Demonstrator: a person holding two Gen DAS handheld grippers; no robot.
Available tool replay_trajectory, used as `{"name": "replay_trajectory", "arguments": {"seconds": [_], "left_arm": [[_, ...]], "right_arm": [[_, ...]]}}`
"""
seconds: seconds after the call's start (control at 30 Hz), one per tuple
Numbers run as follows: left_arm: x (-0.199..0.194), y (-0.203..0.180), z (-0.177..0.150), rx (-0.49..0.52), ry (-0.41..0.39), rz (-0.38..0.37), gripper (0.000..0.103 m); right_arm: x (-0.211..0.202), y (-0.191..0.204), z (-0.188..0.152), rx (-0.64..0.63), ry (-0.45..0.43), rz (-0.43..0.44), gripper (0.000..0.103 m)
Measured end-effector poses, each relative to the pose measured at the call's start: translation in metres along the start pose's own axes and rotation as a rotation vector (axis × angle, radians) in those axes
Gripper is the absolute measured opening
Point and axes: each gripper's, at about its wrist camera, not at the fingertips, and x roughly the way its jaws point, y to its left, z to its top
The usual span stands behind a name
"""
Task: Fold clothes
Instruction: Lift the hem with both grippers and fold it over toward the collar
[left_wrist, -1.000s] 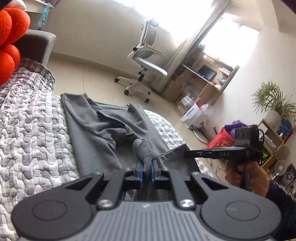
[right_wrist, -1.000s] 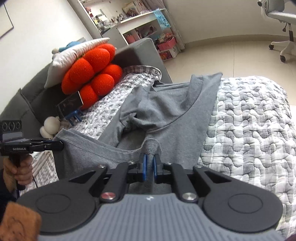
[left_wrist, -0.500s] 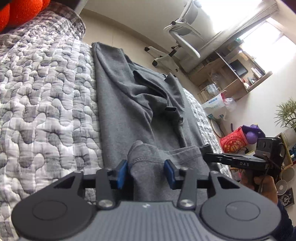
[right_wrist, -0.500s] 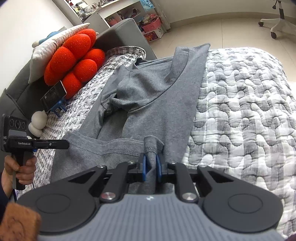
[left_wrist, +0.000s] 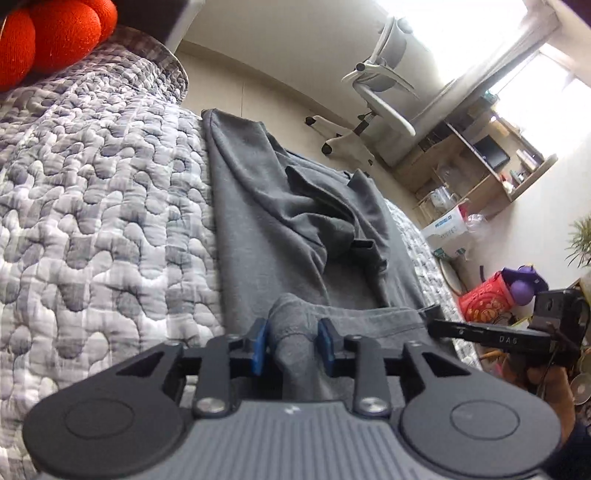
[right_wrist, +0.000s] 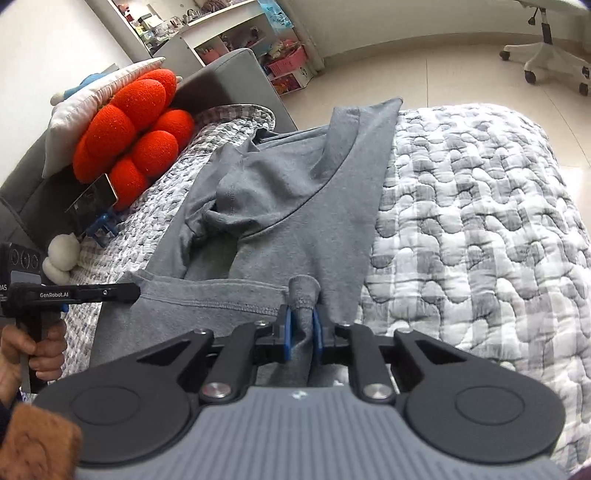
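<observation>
A grey shirt (left_wrist: 280, 221) lies lengthwise on the quilted bed (left_wrist: 92, 221), its upper part rumpled. My left gripper (left_wrist: 292, 343) is at the near hem. Its jaws are opening, and a raised bunch of hem stands loosely between the blue pads. In the right wrist view, the same shirt (right_wrist: 295, 206) stretches away from my right gripper (right_wrist: 301, 334), whose narrowly parted pads still hold a fold of the hem's other corner. Each gripper shows in the other's view: the left gripper (right_wrist: 133, 291) at the hem's left end, the right gripper (left_wrist: 434, 326) at its right end.
Red round cushions (right_wrist: 136, 125) and a phone on a stand (right_wrist: 94, 197) sit by the grey headboard. The quilt (right_wrist: 480, 221) lies bare to the shirt's right. Beyond the bed are an office chair (left_wrist: 380, 85), shelves and a red basket (left_wrist: 484, 299) on the floor.
Both grippers have come down toward the bed with the hem. The left jaws have spread from a tight pinch to well apart. The right jaws have widened slightly.
</observation>
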Motion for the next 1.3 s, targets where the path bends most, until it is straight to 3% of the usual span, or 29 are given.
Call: {"name": "replay_trajectory", "arguments": {"seconds": [0.1, 0.13, 0.17, 0.23, 0.37, 0.47, 0.73, 1.03, 1.3], "left_arm": [[0.006, -0.004, 0.001, 0.003, 0.011, 0.01, 0.034], [0.01, -0.006, 0.001, 0.011, 0.025, 0.028, 0.015], [0.011, -0.009, 0.001, 0.024, 0.031, 0.036, 0.008], [0.0, -0.017, 0.002, 0.038, -0.005, 0.029, 0.007], [-0.041, -0.038, 0.006, 0.103, -0.171, -0.079, 0.007], [-0.043, -0.04, 0.013, 0.105, -0.207, -0.088, 0.006], [-0.034, -0.042, 0.045, 0.078, -0.291, -0.102, 0.006], [0.013, -0.044, 0.105, 0.05, -0.337, -0.081, 0.006], [0.05, -0.016, 0.14, -0.035, -0.343, -0.027, 0.006]], "right_arm": [[0.002, 0.003, 0.0, -0.005, 0.007, 0.008, 0.019], [0.003, 0.006, -0.001, -0.023, 0.01, -0.005, 0.019], [0.003, 0.009, -0.001, -0.042, 0.007, -0.015, 0.015], [-0.002, 0.015, 0.001, -0.079, -0.023, -0.024, 0.01], [-0.031, 0.026, 0.009, -0.136, -0.149, 0.025, 0.008], [-0.036, 0.025, 0.016, -0.135, -0.192, 0.024, 0.008], [-0.027, 0.027, 0.041, -0.138, -0.248, 0.038, 0.008], [-0.002, 0.009, 0.092, -0.077, -0.298, 0.005, 0.008], [0.031, -0.02, 0.13, -0.015, -0.318, -0.028, 0.008]]}}
